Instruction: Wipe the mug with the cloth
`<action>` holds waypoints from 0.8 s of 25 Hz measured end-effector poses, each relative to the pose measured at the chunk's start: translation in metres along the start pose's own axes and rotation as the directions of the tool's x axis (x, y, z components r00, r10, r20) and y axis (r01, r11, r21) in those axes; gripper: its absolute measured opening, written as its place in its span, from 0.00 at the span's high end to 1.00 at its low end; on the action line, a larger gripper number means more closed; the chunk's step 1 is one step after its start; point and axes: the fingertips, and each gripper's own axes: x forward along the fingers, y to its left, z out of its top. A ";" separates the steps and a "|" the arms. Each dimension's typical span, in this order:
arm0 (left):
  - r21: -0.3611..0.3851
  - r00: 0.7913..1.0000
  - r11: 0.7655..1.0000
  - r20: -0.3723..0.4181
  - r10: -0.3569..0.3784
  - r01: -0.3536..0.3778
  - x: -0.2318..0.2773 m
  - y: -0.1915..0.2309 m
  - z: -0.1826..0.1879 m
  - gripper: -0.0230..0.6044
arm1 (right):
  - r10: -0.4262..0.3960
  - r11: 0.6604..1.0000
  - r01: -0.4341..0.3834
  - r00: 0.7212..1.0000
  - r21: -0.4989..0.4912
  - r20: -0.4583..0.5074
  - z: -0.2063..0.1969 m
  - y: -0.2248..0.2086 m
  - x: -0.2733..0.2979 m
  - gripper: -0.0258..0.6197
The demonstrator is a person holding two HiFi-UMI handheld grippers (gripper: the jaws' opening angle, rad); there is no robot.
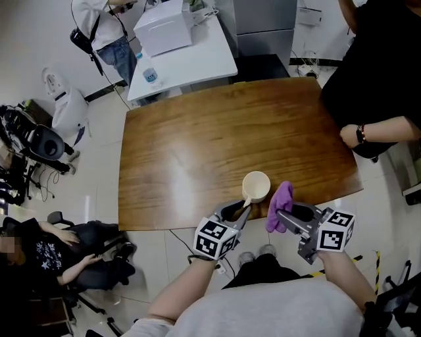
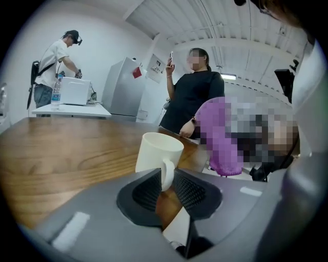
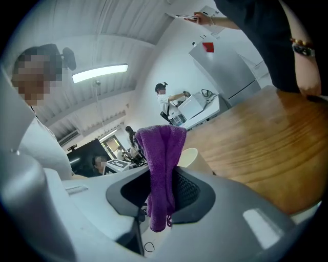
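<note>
The left gripper (image 1: 245, 209) has its jaws closed most of the way, their ribbed pads pinching the handle of a cream mug (image 1: 256, 186). In the left gripper view the handle stands upright between the pads, and the mug's body rises just beyond them with its mouth up. The mug is over the near edge of the wooden table (image 1: 217, 145). Whether its base rests on the wood cannot be told.

Just beside it, the right gripper (image 1: 283, 215) is clamped on a purple cloth (image 1: 279, 204). In the right gripper view a fold of the cloth stands up above the jaws and a shorter tail hangs below them. The cloth is close to the mug's right side. No view shows whether they touch.

The rest of the brown tabletop is bare and glossy. At its right edge stands a person in black, with a hand (image 1: 348, 135) at the table's side and a watch on the wrist.

Beyond the far edge a white table (image 1: 197, 62) carries a white box-shaped appliance (image 1: 163, 29) and a water bottle (image 1: 150, 74). A person in a white shirt (image 1: 102, 20) stands at its far corner. A grey refrigerator (image 2: 120, 92) stands behind.
</note>
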 end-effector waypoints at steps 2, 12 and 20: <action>-0.001 1.000 1.000 -0.007 -0.014 0.014 0.002 -0.004 0.000 0.86 | 0.006 1.000 -0.006 1.000 0.015 -0.001 -0.005 -0.003 0.007 0.79; 0.043 0.997 0.997 -0.051 -0.059 0.061 -0.001 -0.005 0.003 0.88 | 0.001 0.999 -0.003 0.999 0.050 0.037 -0.017 -0.016 0.041 0.80; 0.103 0.990 0.988 -0.090 -0.104 0.114 0.001 -0.007 0.003 0.89 | -0.033 0.983 0.016 0.995 0.183 0.094 -0.045 -0.043 0.049 0.80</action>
